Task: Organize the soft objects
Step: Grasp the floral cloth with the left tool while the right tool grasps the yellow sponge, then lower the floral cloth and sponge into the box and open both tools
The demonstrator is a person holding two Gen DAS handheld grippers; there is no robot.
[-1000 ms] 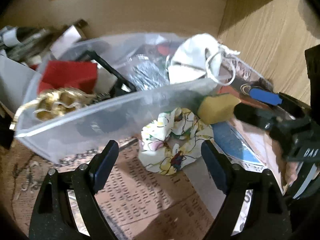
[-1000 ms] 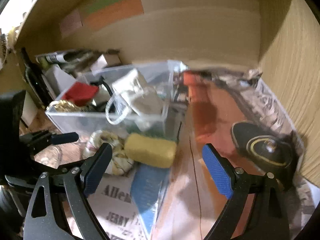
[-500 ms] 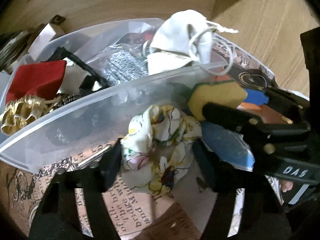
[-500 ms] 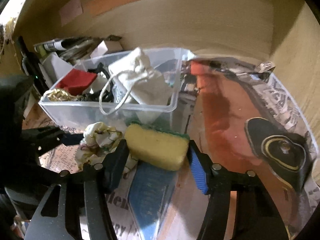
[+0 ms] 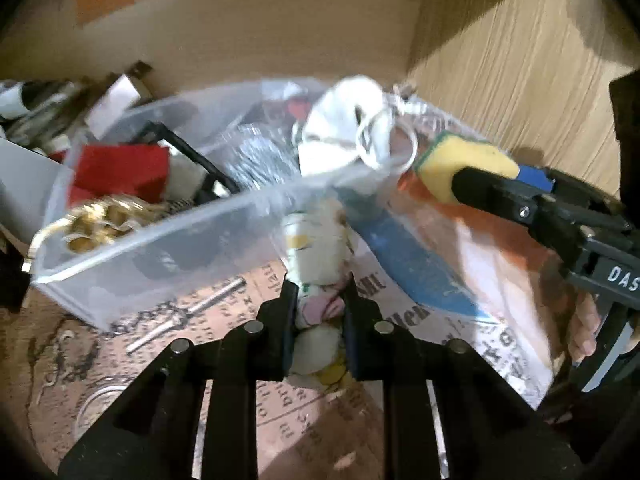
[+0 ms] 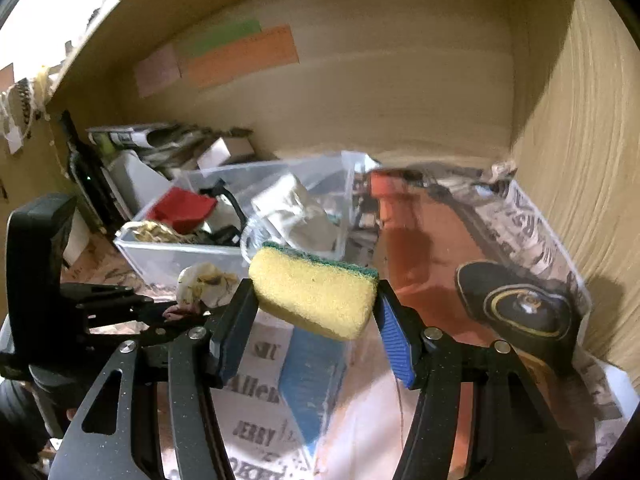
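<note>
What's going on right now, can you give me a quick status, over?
Left gripper shut on floral cloth. Right gripper shut on yellow sponge, lifted off the newspaper. Clear bin just ahead, already cluttered; white pouch sits near its rim.

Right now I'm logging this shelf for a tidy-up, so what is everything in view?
Sponge: one, yellow with green scrub side, held between right gripper's fingers, off the paper.
Floral cloth: one, cream with coloured print, pinched by left gripper, in front of bin.
Clear plastic bin: one, translucent, at the back left.
Drawstring pouch: one, white, inside bin at its right end.
Red item: one, inside bin, left.
Gold item: one, bin's left corner.
Newspaper: printed sheets, covering the surface.
Left gripper: black, shut.
Right gripper: black with blue pads, shut.
</note>
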